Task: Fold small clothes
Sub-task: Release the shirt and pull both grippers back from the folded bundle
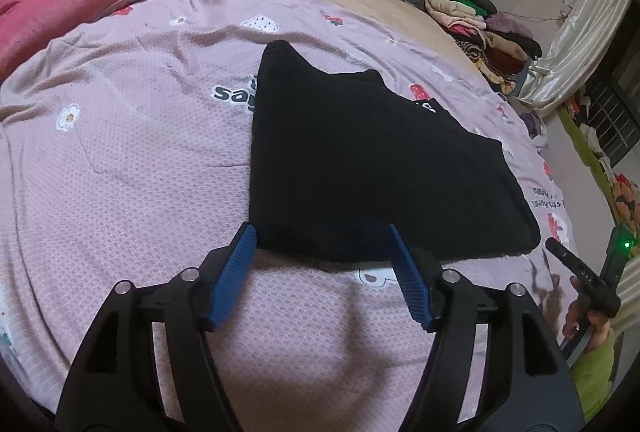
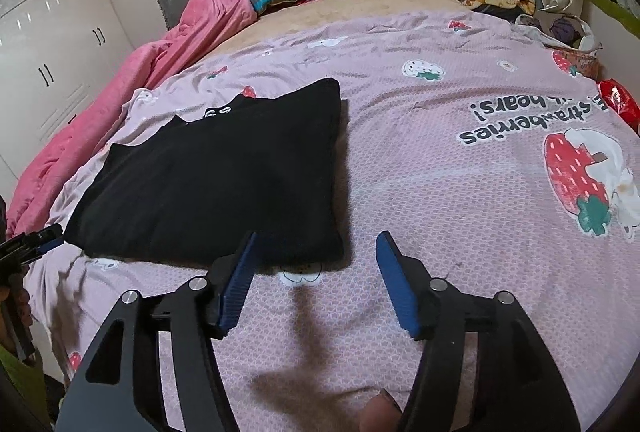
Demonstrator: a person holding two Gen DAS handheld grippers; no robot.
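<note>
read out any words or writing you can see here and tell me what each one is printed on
"strawberries ... bears!" upside down on the pink bedsheet; middle word too blurred.
"say", cut off by the black garment, on the sheet.
White marks on the garment's far edge: unreadable.
Small upside-down line at the sheet's right edge: too blurred.

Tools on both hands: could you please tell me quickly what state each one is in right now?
Left tool: open, holding nothing; the black garment lies flat just past its tips.
Right tool: open, holding nothing.
</note>
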